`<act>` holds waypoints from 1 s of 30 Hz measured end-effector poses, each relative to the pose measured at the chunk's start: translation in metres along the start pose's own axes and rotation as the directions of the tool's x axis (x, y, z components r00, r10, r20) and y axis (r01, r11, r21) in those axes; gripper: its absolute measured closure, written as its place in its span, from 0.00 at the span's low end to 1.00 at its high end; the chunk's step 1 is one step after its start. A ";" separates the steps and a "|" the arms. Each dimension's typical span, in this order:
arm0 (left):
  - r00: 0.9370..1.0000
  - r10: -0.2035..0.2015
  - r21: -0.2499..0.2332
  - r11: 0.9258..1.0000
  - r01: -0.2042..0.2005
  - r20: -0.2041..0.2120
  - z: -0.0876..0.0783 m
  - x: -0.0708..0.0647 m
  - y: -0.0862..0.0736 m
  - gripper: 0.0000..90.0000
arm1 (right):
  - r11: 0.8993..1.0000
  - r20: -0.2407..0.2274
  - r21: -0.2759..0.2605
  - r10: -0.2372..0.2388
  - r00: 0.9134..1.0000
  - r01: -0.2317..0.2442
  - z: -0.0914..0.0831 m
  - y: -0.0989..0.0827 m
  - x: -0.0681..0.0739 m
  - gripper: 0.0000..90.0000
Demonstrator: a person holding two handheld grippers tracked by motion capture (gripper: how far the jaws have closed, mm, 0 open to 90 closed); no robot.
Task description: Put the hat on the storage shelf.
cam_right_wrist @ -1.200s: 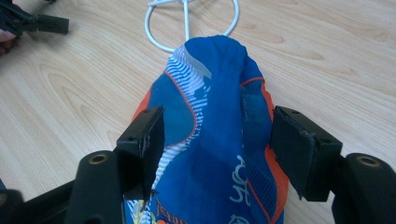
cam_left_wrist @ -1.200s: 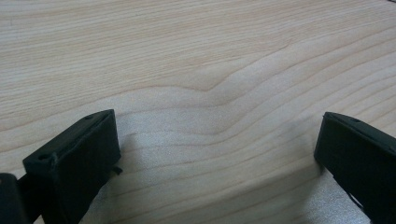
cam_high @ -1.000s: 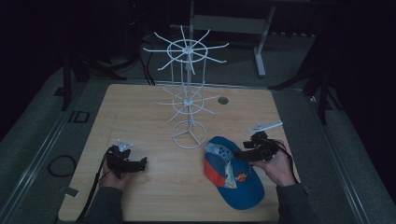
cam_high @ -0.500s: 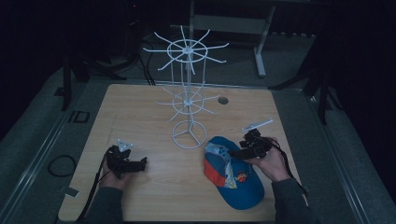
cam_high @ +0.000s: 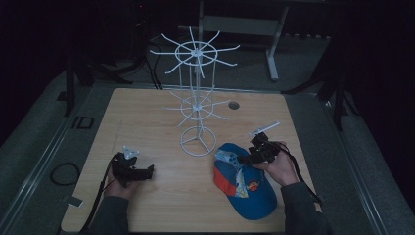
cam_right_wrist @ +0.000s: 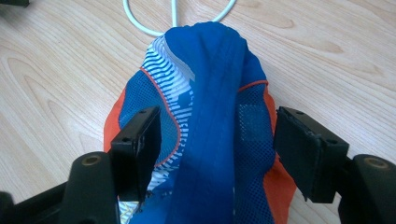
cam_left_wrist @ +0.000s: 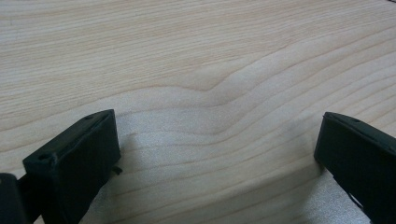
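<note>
A blue and orange cap (cam_high: pixel 247 188) lies on the wooden table (cam_high: pixel 147 122), front right, beside the base of a white wire display rack (cam_high: pixel 197 100). My right gripper (cam_high: pixel 238 158) sits at the cap's near-rack end. In the right gripper view it (cam_right_wrist: pixel 219 126) is open, and a raised fold of the cap (cam_right_wrist: pixel 210 60) stands between the jaws, which are not pressing it. My left gripper (cam_high: pixel 148 170) rests low at the table's front left. It (cam_left_wrist: pixel 219 135) is open over bare wood with nothing between the jaws.
The rack's round base ring (cam_high: pixel 197 141) stands just left of the cap, and its spokes spread out above the table's middle. A small round hole (cam_high: pixel 234 105) is in the tabletop behind the rack. Dark floor and cables surround the table.
My right gripper has moved left and down onto the cap's end, so its jaws now straddle the fabric. The left gripper has stayed put.
</note>
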State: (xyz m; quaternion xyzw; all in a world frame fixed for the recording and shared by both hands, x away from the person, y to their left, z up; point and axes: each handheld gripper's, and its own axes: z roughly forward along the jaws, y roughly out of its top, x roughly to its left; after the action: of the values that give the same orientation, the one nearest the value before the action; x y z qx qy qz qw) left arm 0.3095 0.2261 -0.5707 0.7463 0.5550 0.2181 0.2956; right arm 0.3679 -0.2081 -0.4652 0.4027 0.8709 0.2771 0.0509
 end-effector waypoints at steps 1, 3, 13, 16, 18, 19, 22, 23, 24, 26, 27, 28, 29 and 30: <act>1.000 -0.002 -0.001 1.000 0.002 0.000 0.000 0.000 0.000 0.00 | 1.000 0.001 0.006 -0.001 1.000 0.001 0.001 0.001 0.000 0.37; 1.000 -0.002 -0.001 1.000 0.002 0.000 0.000 0.000 0.000 0.00 | 1.000 0.003 0.014 -0.006 1.000 0.006 0.003 0.003 0.001 0.38; 1.000 -0.005 -0.003 1.000 0.005 0.001 0.000 -0.001 0.000 0.00 | 0.999 0.000 0.046 -0.005 1.000 0.005 0.013 0.007 0.000 0.41; 1.000 -0.003 -0.002 1.000 0.003 0.001 0.000 0.000 0.000 0.00 | 0.998 0.004 0.057 -0.008 1.000 0.007 0.016 0.009 -0.002 0.42; 1.000 -0.003 -0.003 1.000 0.003 0.001 0.000 0.000 0.000 0.00 | 0.998 0.003 0.065 -0.010 1.000 0.010 0.018 0.009 -0.002 0.42; 1.000 -0.004 -0.003 1.000 0.004 0.001 0.000 0.000 0.000 0.00 | 0.998 0.003 0.069 -0.010 1.000 0.010 0.020 0.010 -0.002 0.43; 1.000 -0.003 -0.003 1.000 0.003 0.001 0.000 0.000 0.000 0.00 | 0.997 0.005 0.080 -0.013 1.000 0.013 0.023 0.011 -0.003 0.43; 1.000 -0.005 -0.003 1.000 0.005 0.001 0.000 -0.001 0.000 0.00 | 0.996 0.005 0.084 -0.014 1.000 0.014 0.024 0.011 -0.003 0.43; 1.000 -0.003 -0.003 1.000 0.003 0.001 0.000 0.000 0.000 0.00 | 0.996 0.009 0.090 -0.015 1.000 0.014 0.025 0.012 -0.003 0.44; 1.000 -0.003 -0.003 1.000 0.003 0.001 0.000 0.000 0.000 0.00 | 0.995 0.007 0.103 -0.014 1.000 0.013 0.027 0.013 -0.003 0.45; 1.000 -0.001 -0.001 1.000 0.001 0.001 0.000 0.000 0.000 0.00 | 0.994 0.002 0.109 -0.015 1.000 0.014 0.028 0.013 -0.004 0.47; 1.000 -0.003 -0.003 1.000 0.003 0.001 0.000 0.000 0.000 0.00 | 0.993 -0.001 0.116 -0.013 1.000 0.013 0.029 0.014 -0.004 0.48; 1.000 -0.003 -0.003 1.000 0.003 0.001 0.000 0.000 0.000 0.00 | 0.993 -0.001 0.118 -0.013 1.000 0.013 0.030 0.014 -0.004 0.49; 1.000 -0.003 -0.003 1.000 0.003 0.001 0.000 0.000 0.000 0.00 | 0.992 -0.002 0.128 -0.012 1.000 0.013 0.031 0.014 -0.005 0.50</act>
State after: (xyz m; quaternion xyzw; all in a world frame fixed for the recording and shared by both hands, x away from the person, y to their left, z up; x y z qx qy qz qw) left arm 0.3094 0.2257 -0.5709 0.7451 0.5558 0.2182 0.2973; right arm 0.3900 -0.1905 -0.4848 0.3996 0.8894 0.2206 0.0263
